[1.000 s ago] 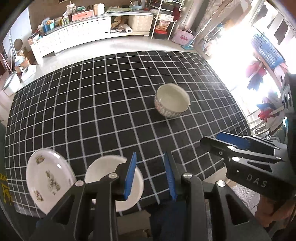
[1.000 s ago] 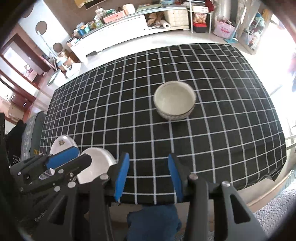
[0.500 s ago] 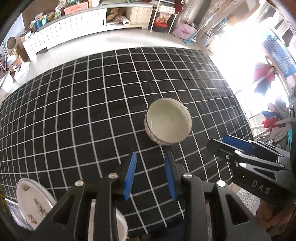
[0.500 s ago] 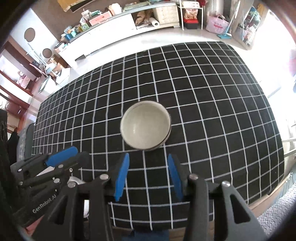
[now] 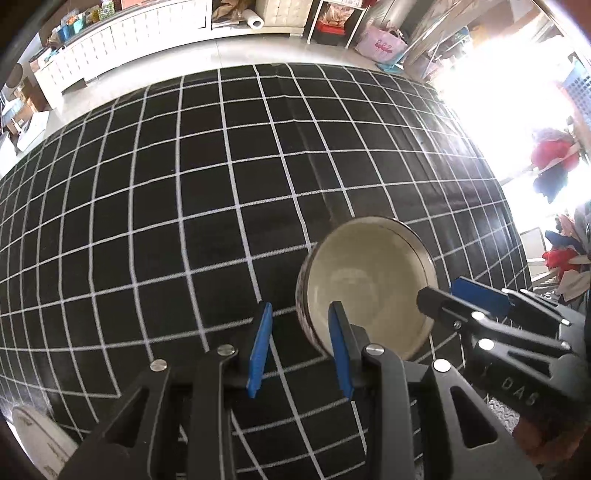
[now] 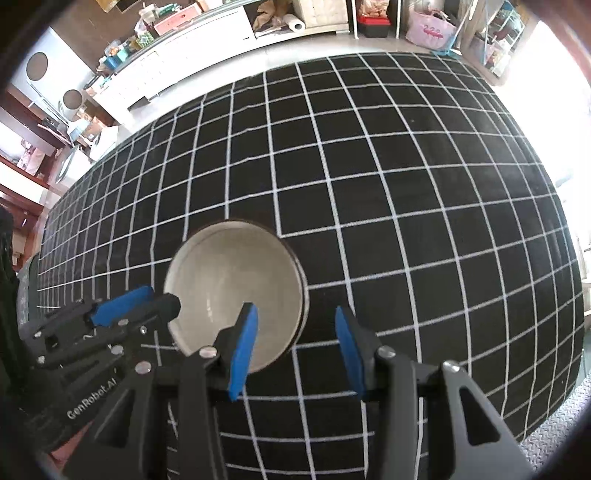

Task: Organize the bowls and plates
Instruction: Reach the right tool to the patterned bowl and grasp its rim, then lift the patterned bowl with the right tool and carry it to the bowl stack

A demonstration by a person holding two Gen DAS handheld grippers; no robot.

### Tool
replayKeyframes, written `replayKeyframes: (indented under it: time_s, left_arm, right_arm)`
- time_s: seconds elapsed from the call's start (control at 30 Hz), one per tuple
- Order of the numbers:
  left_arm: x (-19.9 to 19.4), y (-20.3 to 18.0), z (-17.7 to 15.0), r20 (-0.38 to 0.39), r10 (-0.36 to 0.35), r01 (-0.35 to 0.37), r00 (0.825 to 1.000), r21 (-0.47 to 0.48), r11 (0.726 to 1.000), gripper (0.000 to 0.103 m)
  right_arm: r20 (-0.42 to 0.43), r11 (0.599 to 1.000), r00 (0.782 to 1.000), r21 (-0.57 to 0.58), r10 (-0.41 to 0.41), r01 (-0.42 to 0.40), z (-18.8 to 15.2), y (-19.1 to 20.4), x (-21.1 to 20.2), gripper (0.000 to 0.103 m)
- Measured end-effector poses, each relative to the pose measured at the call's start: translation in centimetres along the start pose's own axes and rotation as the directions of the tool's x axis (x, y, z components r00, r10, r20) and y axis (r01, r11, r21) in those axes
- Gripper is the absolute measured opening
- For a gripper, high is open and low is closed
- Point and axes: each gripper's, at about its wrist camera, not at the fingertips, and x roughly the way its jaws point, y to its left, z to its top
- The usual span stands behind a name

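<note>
A cream bowl (image 5: 369,284) with a patterned outside stands upright on the black checked tablecloth (image 5: 184,221), right of the table's middle. My left gripper (image 5: 300,347) hovers open over the bowl's left rim, one finger above the inside and one outside the wall. My right gripper (image 6: 295,347) hovers open over the opposite rim of the bowl (image 6: 236,291) in the same way. Neither pair of pads presses on the bowl. Each view shows the other gripper across the bowl: the right gripper (image 5: 448,295) and the left gripper (image 6: 153,302).
The edge of a white flowered plate (image 5: 37,439) shows at the lower left, near the table's front edge. A white sideboard (image 5: 147,29) and cluttered shelves stand beyond the far side. The tablecloth (image 6: 406,184) stretches behind and right of the bowl.
Both grippers have moved forward and down to the bowl, which went from the far middle to between their fingers. The two white plates slid out at the lower left.
</note>
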Motion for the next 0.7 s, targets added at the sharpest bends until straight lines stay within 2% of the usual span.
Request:
replayKeyframes:
  time_s: [0.1, 0.23, 0.33, 0.43, 0.7]
  left_arm:
    - [0.7, -0.1, 0.3, -0.01, 0.001, -0.001, 1.0, 0.007, 1.0, 0.029]
    - [1.6, -0.6, 0.3, -0.017, 0.019, -0.018, 1.0, 0.018, 1.0, 0.021]
    - [2.0, -0.5, 0.0, -0.027, 0.015, -0.015, 1.0, -0.002, 1.0, 0.016]
    - [2.6, -0.6, -0.6, -0.034, 0.038, -0.037, 0.999, 0.008, 0.999, 0.013]
    - [2.4, -0.9, -2.6, -0.045, 0.041, -0.04, 0.998, 0.022, 0.999, 0.013]
  right_arm:
    - [0.0, 1.0, 1.0, -0.003, 0.012, -0.012, 0.0, -0.1, 0.5, 0.048]
    - [-0.004, 1.0, 1.0, -0.012, -0.005, 0.005, -0.4, -0.1, 0.9, 0.034]
    - [-0.023, 1.0, 0.999, 0.001, 0.029, -0.029, -0.7, -0.2, 1.2, 0.027]
    - [-0.024, 1.0, 1.0, -0.001, 0.005, -0.005, -1.3, -0.7, 1.5, 0.021]
    - [-0.042, 0.999, 0.999, 0.003, -0.033, 0.033, -3.3, -0.6, 1.1, 0.02]
